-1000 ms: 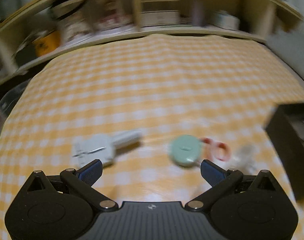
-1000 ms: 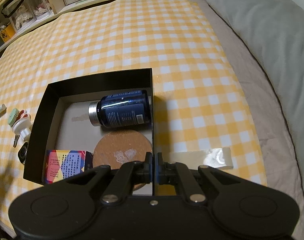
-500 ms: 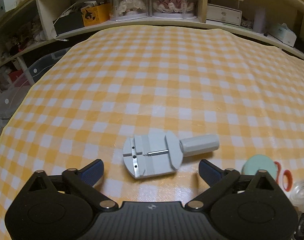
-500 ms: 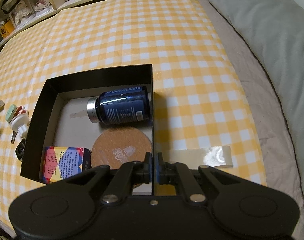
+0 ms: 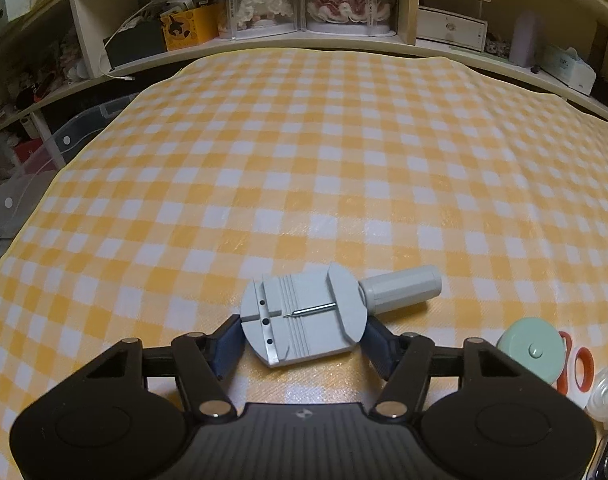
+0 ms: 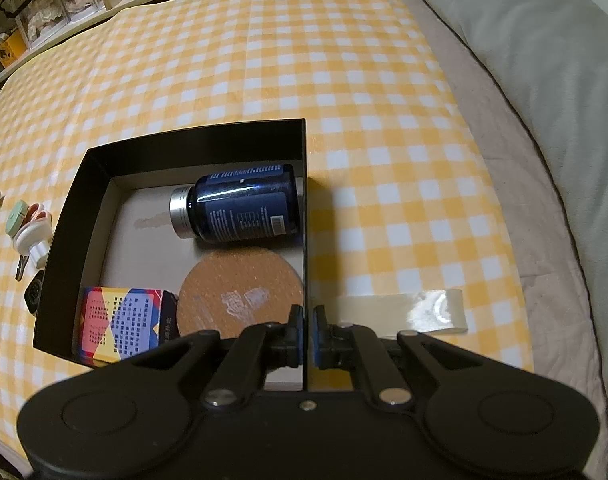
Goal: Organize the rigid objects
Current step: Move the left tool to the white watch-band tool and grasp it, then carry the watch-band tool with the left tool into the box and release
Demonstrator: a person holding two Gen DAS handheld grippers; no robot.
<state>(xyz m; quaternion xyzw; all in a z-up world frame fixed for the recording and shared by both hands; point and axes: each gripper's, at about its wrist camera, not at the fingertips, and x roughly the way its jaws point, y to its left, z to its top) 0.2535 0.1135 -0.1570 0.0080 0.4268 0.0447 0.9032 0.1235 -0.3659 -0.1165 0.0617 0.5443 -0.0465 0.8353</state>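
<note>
Yellow-checked cloth [image 5: 304, 152] carries grey tool [image 5: 304, 316], mint lid [image 5: 532, 350], black box [image 6: 191, 140].

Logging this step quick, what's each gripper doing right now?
Left gripper: just closing, pads against the grey tool.
Right gripper: shut on the black box's wall.

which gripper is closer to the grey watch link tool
Left. The left gripper has just been closing around the grey watch link tool, pads at its sides. The right gripper is away, clamped on the black box wall.
</note>
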